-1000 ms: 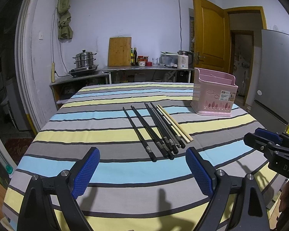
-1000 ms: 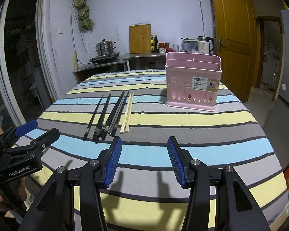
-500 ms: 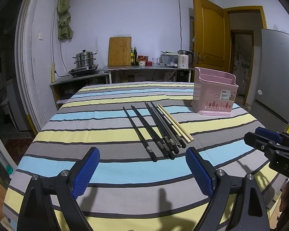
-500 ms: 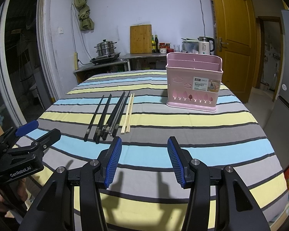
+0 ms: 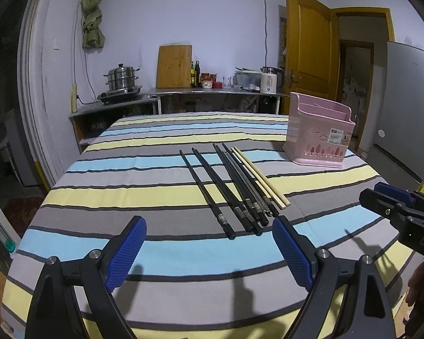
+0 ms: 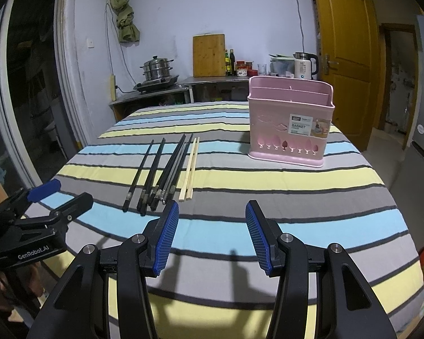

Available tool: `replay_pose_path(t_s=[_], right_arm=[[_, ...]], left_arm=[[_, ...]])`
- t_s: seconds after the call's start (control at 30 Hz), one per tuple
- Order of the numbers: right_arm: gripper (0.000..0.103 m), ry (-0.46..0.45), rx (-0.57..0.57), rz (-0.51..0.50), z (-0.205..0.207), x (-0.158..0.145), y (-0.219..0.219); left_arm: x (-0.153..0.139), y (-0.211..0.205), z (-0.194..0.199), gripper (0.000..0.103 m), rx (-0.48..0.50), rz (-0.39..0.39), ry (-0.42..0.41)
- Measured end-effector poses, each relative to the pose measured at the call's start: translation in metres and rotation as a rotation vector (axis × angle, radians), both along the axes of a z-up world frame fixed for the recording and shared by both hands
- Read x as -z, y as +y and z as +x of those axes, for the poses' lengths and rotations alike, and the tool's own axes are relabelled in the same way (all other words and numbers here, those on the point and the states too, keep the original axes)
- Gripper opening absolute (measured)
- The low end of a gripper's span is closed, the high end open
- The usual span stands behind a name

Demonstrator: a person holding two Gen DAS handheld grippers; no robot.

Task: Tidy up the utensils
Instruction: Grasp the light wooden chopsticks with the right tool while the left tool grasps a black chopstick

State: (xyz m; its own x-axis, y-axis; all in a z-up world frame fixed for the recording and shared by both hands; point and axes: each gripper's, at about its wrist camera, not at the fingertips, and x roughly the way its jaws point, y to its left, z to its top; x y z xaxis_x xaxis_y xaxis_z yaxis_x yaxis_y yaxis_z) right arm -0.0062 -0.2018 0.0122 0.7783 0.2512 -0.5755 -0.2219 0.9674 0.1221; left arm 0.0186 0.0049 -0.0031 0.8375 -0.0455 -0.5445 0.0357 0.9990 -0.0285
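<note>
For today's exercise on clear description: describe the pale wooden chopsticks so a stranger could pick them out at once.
Find the striped tablecloth and the pink utensil basket standing on it. Left of the basket lies a row of chopsticks. The pale wooden chopsticks are the pair nearest the basket, the only light ones beside the black chopsticks.

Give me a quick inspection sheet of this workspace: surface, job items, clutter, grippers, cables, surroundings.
Surface: table under a striped cloth, flat.
Job's things: black chopsticks and a pale wooden pair lie side by side on the cloth; pink utensil basket stands upright to their right, apart; nothing seen standing out of it.
Clutter: nothing seen on the table besides these.
Grippers: left gripper open, holding nothing, above the near edge; right gripper open, holding nothing.
Cables: a wire runs down the back wall.
Surroundings: steamer pot, cutting board, kettle on the back counter; yellow door on the right.
</note>
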Motion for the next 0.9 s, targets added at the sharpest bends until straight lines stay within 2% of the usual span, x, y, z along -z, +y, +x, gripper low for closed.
replay_pose_path(t_s=[0.3,0.37,0.43,0.5,0.6,0.87,0.9], right_arm=[[0.05,0.025,-0.047,-0.001,0.035,-0.006,0.016],[0.05,0.031,-0.056,-0.002,0.045,-0.007,0.02],[0.05,0.035,-0.069,-0.004,0.056,-0.008,0.025],[0.05,0.043,-0.078,-0.006,0.066,-0.007,0.029],[0.05,0.074,-0.092,0.0,0.082,-0.002,0.035],[0.05,0.155,-0.134,0.01,0.126,0.016,0.052],[0.047,0.165,-0.134,0.009,0.132,0.018,0.054]], left_arm=[[0.002,0.016,0.05,0.09,-0.03,-0.018,0.089],[0.002,0.023,0.064,0.084,-0.043,-0.04,0.105],[0.006,0.029,0.078,0.083,-0.041,-0.054,0.135],[0.011,0.035,0.096,0.078,-0.051,-0.073,0.191],[0.019,0.039,0.119,0.067,-0.051,-0.088,0.242],[0.039,0.043,0.164,0.05,-0.037,-0.104,0.318],[0.041,0.043,0.168,0.048,-0.035,-0.107,0.327]])
